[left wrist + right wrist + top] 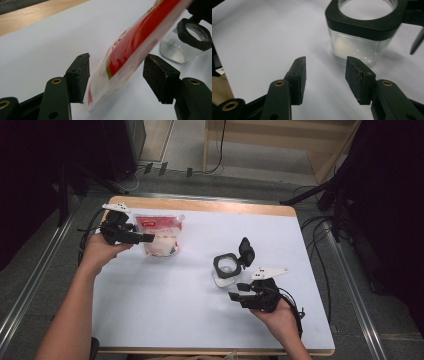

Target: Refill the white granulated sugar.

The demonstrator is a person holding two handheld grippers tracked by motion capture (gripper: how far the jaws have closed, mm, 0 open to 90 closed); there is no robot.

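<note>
Left gripper (116, 75): jaws spread, red-white pouch (130, 55) leaning loose between pads, untouched. Risk: toppling, spilling.
Right gripper (325, 77): jaws standing apart, empty, open jar (362, 35) sitting just ahead. Risk: nudging over.

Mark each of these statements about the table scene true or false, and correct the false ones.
1. The jar's hinged lid stands open. True.
2. The left gripper is clamped on the red and white pouch. False: the pouch lies between its jaws, with a gap showing at each pad.
3. The right gripper holds the jar. False: its jaws are open and empty, just short of the jar.
4. The jar is clear with a black collar round its mouth. True.
5. The pouch lies inside the jar. False: it is apart from the jar, toward the table's far left corner.
</note>
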